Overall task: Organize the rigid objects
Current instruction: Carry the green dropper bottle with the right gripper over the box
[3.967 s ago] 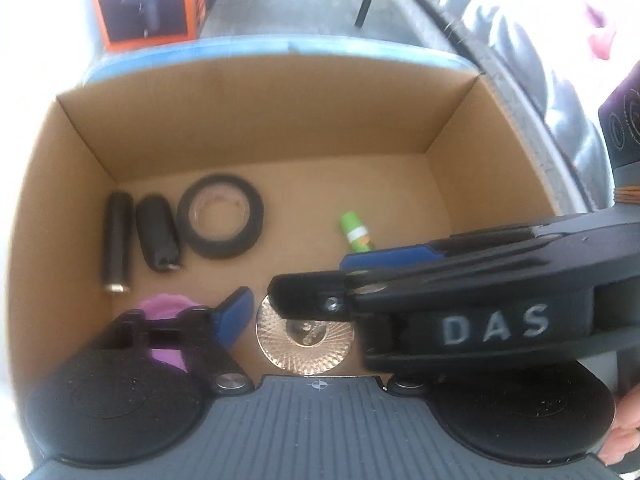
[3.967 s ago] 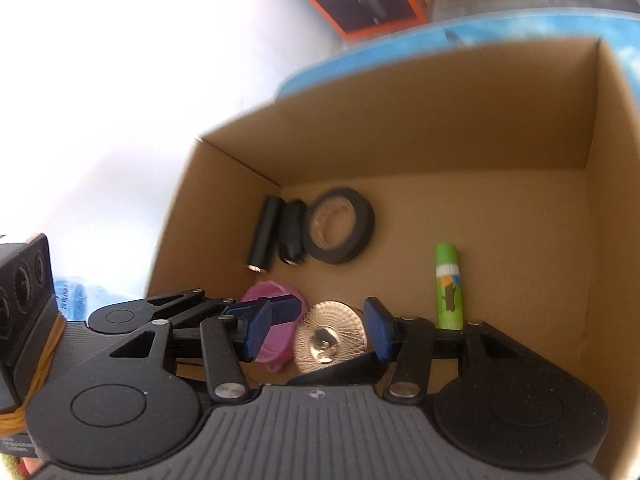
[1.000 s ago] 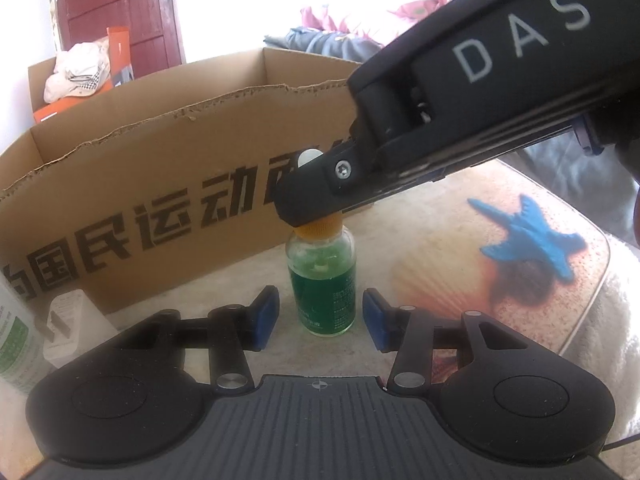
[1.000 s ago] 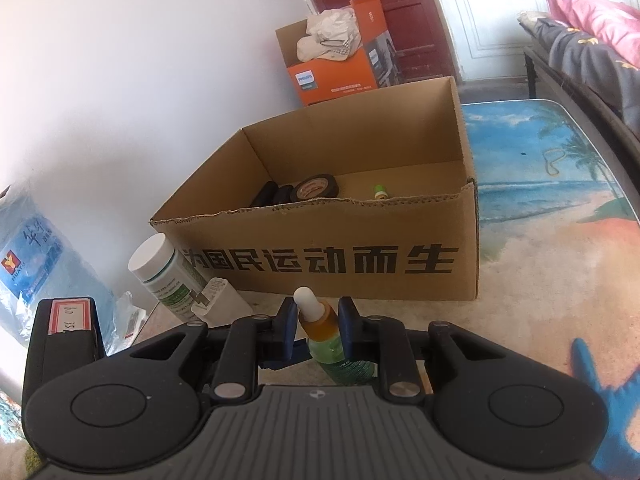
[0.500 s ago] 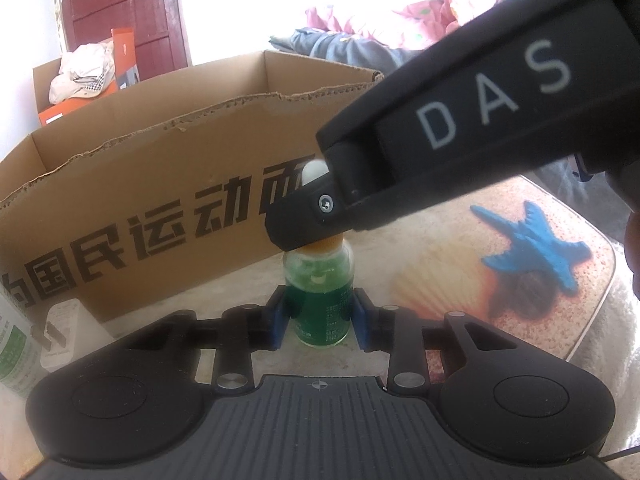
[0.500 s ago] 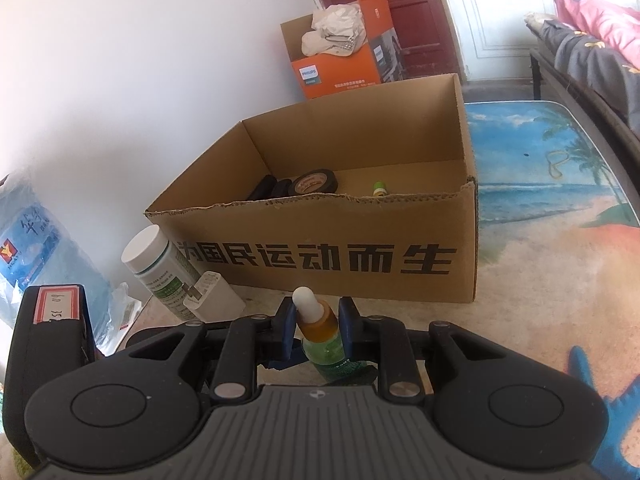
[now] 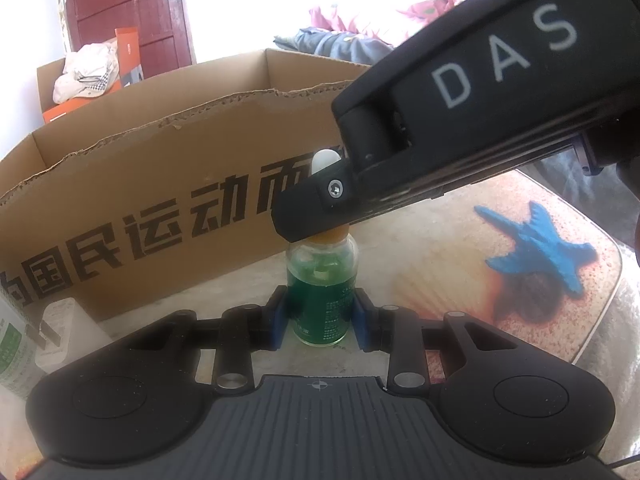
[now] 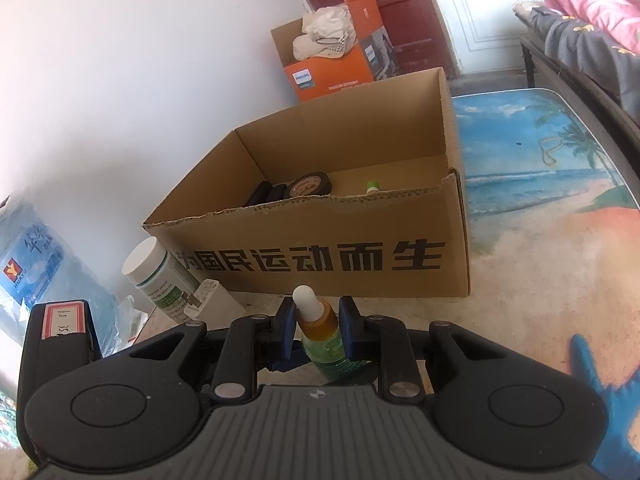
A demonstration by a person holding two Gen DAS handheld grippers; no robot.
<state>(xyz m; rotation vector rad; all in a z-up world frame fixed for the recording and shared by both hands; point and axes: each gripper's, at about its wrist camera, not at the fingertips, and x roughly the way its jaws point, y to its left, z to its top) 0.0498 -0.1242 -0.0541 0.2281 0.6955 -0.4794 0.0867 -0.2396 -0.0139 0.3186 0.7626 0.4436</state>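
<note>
A small dropper bottle (image 7: pixel 322 300) with green liquid, an orange collar and a white bulb stands on the table in front of the cardboard box (image 7: pixel 160 184). My left gripper (image 7: pixel 320 322) is shut on the bottle's glass body. My right gripper (image 8: pixel 318 326) is shut on the bottle's (image 8: pixel 320 328) orange neck from above; its body crosses the left wrist view over the bottle top. The box (image 8: pixel 320 256) holds a black tape roll (image 8: pixel 310 186), two black cylinders (image 8: pixel 266 194) and a green stick (image 8: pixel 372 186).
A white pill bottle (image 8: pixel 154 276) and a white charger plug (image 8: pixel 210 300) stand left of the box. An orange box (image 8: pixel 336 66) sits on the floor behind. The table cover (image 8: pixel 560 184) shows a beach print. A blue bag (image 8: pixel 28 260) lies at far left.
Four seconds ago both grippers were inside the box. In the last second my left gripper closed on the dropper bottle; my right stayed shut on its neck.
</note>
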